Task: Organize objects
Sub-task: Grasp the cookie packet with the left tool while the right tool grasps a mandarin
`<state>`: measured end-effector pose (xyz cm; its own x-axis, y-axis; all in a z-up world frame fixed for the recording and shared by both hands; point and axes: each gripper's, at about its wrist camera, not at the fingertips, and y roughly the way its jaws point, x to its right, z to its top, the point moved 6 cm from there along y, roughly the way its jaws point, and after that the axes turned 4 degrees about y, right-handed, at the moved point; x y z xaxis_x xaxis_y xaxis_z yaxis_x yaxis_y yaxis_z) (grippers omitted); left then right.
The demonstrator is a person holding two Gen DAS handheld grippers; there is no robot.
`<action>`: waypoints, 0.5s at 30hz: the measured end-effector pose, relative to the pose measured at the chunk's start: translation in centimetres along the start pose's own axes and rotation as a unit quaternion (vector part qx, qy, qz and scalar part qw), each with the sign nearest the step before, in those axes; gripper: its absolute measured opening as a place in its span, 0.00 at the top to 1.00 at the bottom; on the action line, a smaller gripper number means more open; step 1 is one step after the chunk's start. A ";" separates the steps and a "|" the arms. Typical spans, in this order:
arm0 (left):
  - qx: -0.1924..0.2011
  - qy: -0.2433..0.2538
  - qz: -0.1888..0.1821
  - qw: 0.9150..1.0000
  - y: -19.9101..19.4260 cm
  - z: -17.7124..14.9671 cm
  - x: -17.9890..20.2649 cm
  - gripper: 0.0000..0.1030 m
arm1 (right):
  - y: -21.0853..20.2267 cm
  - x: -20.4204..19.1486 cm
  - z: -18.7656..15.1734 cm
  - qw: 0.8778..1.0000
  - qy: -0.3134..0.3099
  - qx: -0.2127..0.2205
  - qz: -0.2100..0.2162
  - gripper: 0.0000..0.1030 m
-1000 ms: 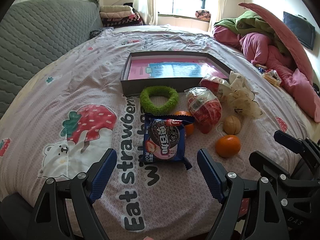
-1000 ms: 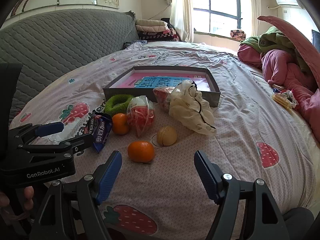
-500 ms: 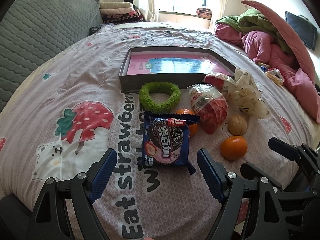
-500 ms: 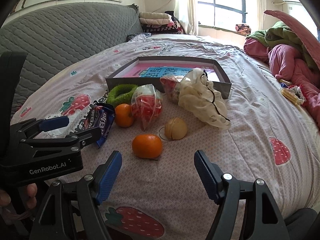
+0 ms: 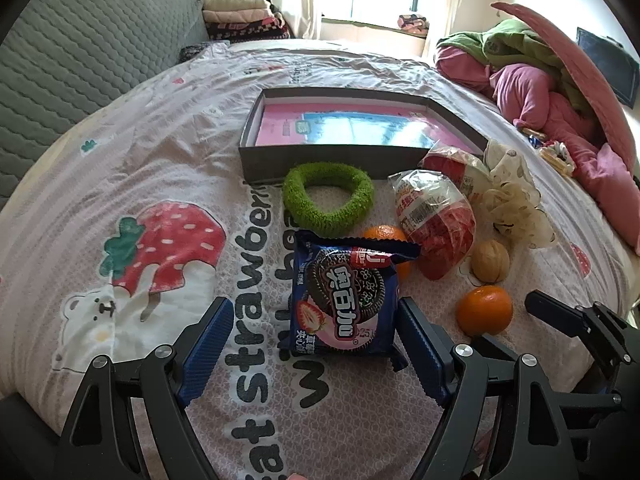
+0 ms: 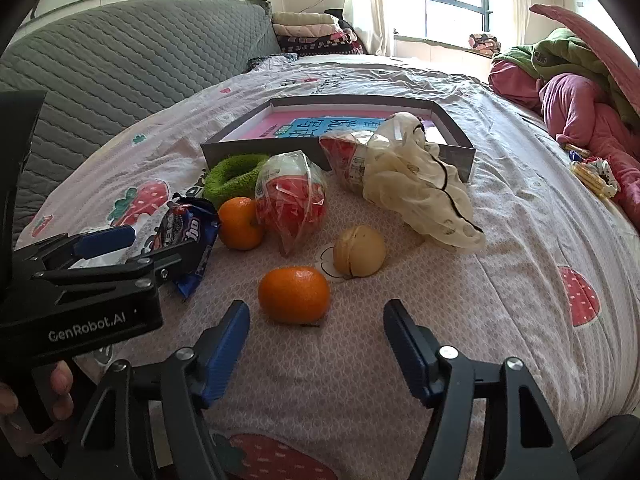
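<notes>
- The left gripper (image 5: 310, 346) is wide apart, with the cookie pack (image 5: 344, 300) lying between its tips.
- The right gripper (image 6: 316, 344) is closing on nothing, with an orange (image 6: 294, 294) just ahead.

Strawberry-print bed (image 5: 168, 152) bears box (image 5: 320, 160), cookie pack (image 5: 344, 300), oranges (image 6: 294, 294).

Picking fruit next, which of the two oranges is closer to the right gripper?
The orange lying alone just ahead of the right gripper; the other orange sits farther off, against the cookie packet.
</notes>
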<state>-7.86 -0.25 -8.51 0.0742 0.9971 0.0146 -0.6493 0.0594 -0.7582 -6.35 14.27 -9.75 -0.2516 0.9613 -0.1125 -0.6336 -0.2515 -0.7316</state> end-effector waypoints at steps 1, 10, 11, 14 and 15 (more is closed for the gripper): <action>-0.002 -0.001 -0.001 1.000 0.1 -0.1 0.0 0.19 | 0.2 -0.1 0.0 1.000 -0.002 0.000 -0.002 0.38; -0.009 -0.010 -0.013 1.000 1.2 0.0 -0.2 0.19 | 1.2 -0.9 0.2 1.000 -0.014 -0.002 -0.004 0.48; -0.010 -0.012 -0.014 1.000 1.3 0.0 -0.3 0.19 | 1.3 -1.0 0.3 1.000 -0.017 0.000 -0.004 0.51; -0.011 -0.014 -0.015 1.000 1.6 0.0 -0.4 0.19 | 1.3 -1.2 0.3 1.000 -0.021 0.004 0.001 0.58; -0.011 -0.014 -0.016 1.000 1.7 0.0 -0.4 0.19 | 1.4 -1.2 0.3 1.000 -0.019 0.002 0.004 0.59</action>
<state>-8.99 -0.55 -9.76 0.0726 0.9957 0.0571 -0.6308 0.0902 -0.7707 -7.11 12.73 -10.47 -0.2847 0.9542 -0.0918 -0.6349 -0.2594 -0.7278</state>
